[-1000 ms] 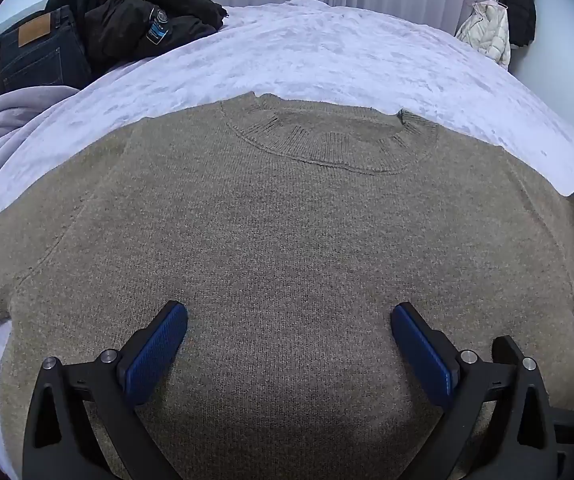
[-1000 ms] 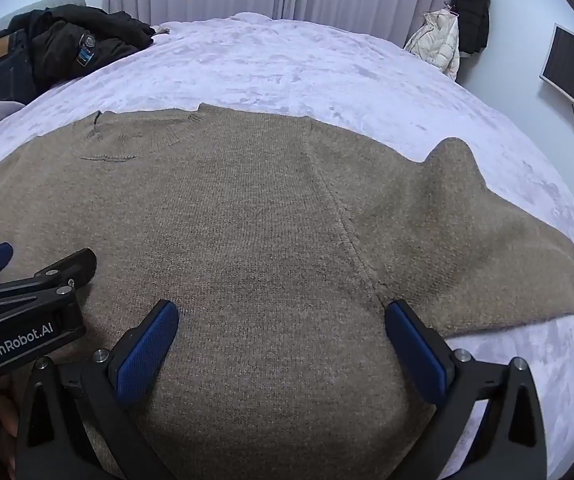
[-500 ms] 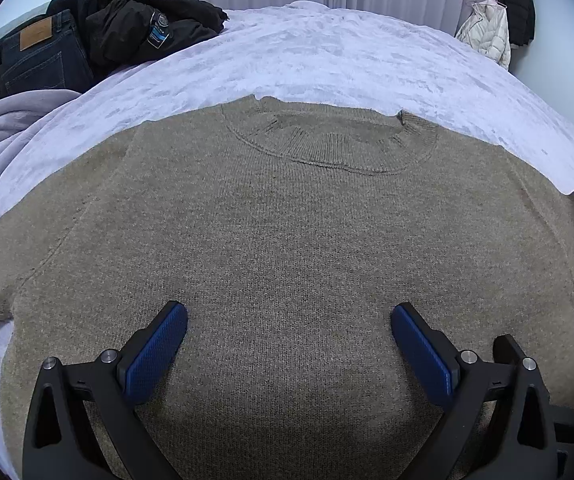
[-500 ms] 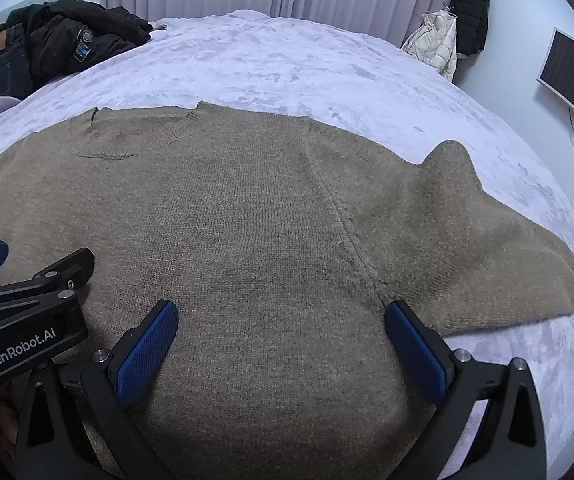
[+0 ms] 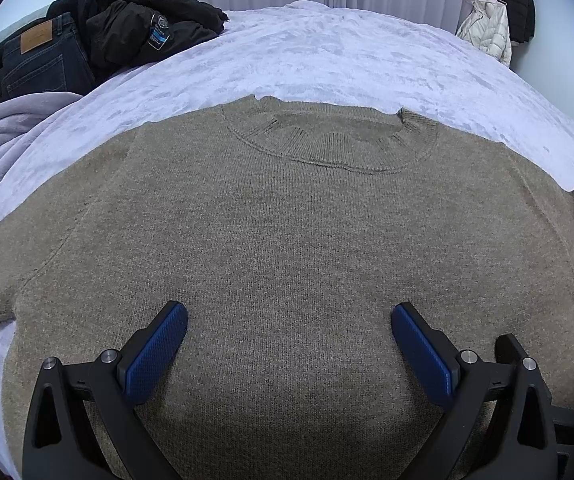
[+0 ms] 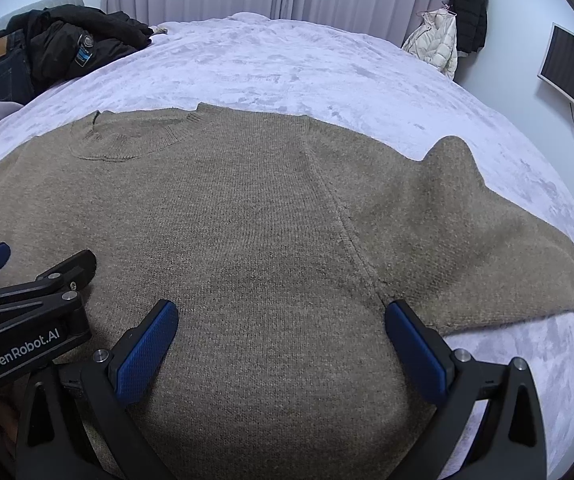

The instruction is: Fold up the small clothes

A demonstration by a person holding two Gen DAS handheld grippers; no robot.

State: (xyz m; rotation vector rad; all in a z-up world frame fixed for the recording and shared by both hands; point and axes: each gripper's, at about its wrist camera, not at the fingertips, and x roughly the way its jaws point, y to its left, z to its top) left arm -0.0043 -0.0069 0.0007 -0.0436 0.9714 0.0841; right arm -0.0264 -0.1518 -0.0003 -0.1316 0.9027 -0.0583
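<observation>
A brown knit sweater (image 5: 287, 232) lies flat, front up, on the lilac bedspread (image 5: 327, 60), collar at the far side. It also shows in the right wrist view (image 6: 247, 220), with its right sleeve (image 6: 487, 240) spread out to the side. My left gripper (image 5: 289, 320) is open and empty above the sweater's lower body. My right gripper (image 6: 281, 320) is open and empty above the lower right part, near the sleeve seam. The left gripper's body (image 6: 27, 320) shows at the left of the right wrist view.
A black jacket (image 5: 147, 28) and dark jeans (image 5: 43, 60) lie piled at the far left of the bed. A grey blanket (image 5: 3, 140) lies to the left. Coats (image 6: 451, 32) hang at the far right wall, near a monitor (image 6: 571, 68).
Both grippers have drifted slightly back and up over the sweater; the view has shifted a little. Both jaws stay open. The sweater has not moved.
</observation>
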